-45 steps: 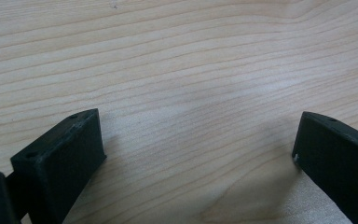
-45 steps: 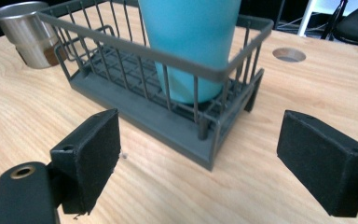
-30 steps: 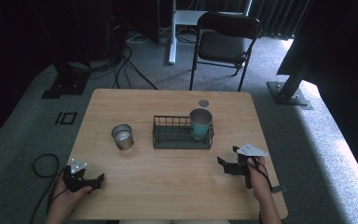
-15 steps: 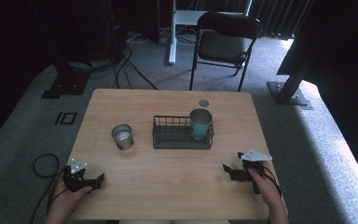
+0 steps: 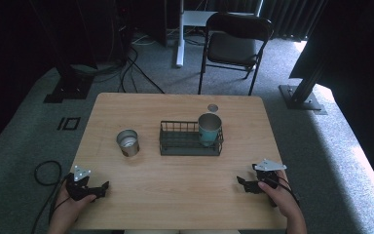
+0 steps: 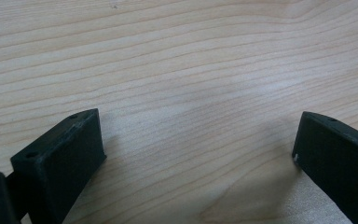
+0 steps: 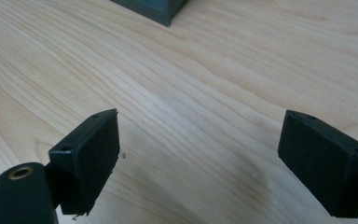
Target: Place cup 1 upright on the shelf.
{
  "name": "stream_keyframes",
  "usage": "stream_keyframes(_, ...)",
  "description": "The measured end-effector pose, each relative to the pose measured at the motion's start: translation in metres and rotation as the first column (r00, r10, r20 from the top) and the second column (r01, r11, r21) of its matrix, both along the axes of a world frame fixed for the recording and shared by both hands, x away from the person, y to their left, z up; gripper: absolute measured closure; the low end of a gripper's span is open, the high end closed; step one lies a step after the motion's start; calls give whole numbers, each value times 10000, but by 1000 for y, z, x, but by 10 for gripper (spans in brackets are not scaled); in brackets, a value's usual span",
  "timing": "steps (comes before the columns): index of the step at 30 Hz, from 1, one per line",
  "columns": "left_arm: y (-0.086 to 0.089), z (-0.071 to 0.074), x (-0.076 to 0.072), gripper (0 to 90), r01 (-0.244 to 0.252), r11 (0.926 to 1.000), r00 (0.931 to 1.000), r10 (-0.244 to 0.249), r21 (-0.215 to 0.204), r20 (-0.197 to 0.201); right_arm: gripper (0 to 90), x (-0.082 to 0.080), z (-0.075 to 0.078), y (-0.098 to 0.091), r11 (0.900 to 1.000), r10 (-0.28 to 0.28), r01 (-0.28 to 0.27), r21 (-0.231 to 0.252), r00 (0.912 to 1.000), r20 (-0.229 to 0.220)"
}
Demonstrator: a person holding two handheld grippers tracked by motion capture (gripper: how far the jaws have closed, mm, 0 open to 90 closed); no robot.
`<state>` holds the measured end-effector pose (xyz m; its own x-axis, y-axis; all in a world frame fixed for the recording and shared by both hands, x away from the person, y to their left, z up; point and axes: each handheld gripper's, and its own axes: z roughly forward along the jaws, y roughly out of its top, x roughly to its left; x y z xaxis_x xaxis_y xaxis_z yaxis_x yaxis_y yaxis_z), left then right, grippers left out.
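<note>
I see the left gripper (image 5: 100,190) at the near left corner of the tabletop (image 5: 175,195), jaws spread apart over bare wood. The right gripper (image 5: 246,184) sits at the near right edge, jaws likewise spread and empty. The wire basket (image 5: 190,145) stands at mid-tabletop, well apart from both grippers, nearer the right one. A teal cup (image 5: 209,129) stands upright in its right end. A metal cup (image 5: 127,142) stands just left of the basket. I can read no writing.
</note>
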<state>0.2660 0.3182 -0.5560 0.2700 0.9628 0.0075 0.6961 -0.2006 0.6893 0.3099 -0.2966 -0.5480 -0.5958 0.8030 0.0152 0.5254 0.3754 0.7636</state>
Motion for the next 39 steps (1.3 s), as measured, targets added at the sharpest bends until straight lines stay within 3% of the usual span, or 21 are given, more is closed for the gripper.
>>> stream_keyframes(7,0,0,0,25,0,10000,10000,0,-1,-1,116,0,-10,0,9986,59,-75,-521,9996,-293)
stream_keyframes(39,0,0,0,25,3,10000,10000,-3,-9,-4,114,2,-10,-1,9989,175,-193,-423,9989,-432)
